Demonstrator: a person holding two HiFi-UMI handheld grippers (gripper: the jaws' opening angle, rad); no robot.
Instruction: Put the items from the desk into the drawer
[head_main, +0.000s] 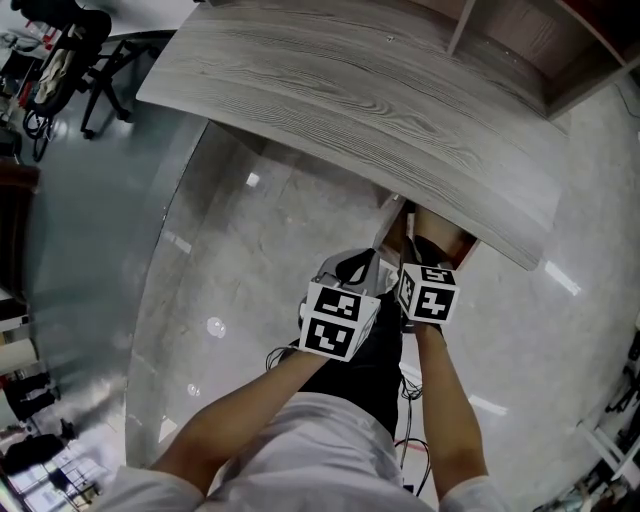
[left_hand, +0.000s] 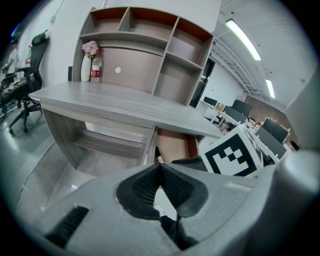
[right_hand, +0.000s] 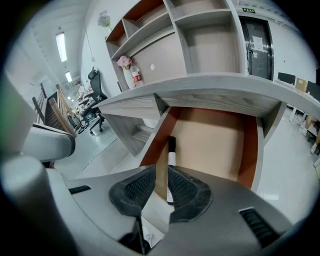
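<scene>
While my right claw (right_hand: 161, 170) hangs at the near edge of the open drawer (right_hand: 251, 150), the main risk I judge is disturbing the marker (right_hand: 171, 150). It lies inside on the drawer floor, close along the left wall, with its black cap pointing far and its near end in line with the gap between my pads. If I pull back crookedly, a pad could catch that end and drag the marker out over the near edge onto the floor below. Second risk: the desk (head_main: 350, 110) top overhangs the drawer, so lifting the claw before it is out from under would knock it against the underside. Third risk: my left claw (left_hand: 160, 167) sits just beside the right one, near the drawer's left side, and the two marker cubes could bump if either swings inward. Pushing the drawer in while a claw is across its rim would pinch it. Right claw state: jaws a narrow slot apart, wider than the marker, with the tan drawer floor showing through beside it. I read it as holding nothing, though I cannot tell whether the marker's near end touches the right-hand pad. Left claw state: pads closed together at the tips, nothing between them, pointing at the desk front. A vase of flowers (left_hand: 86, 67) and a bottle (left_hand: 95, 70) stand at the far left of the desk against the shelf unit.
</scene>
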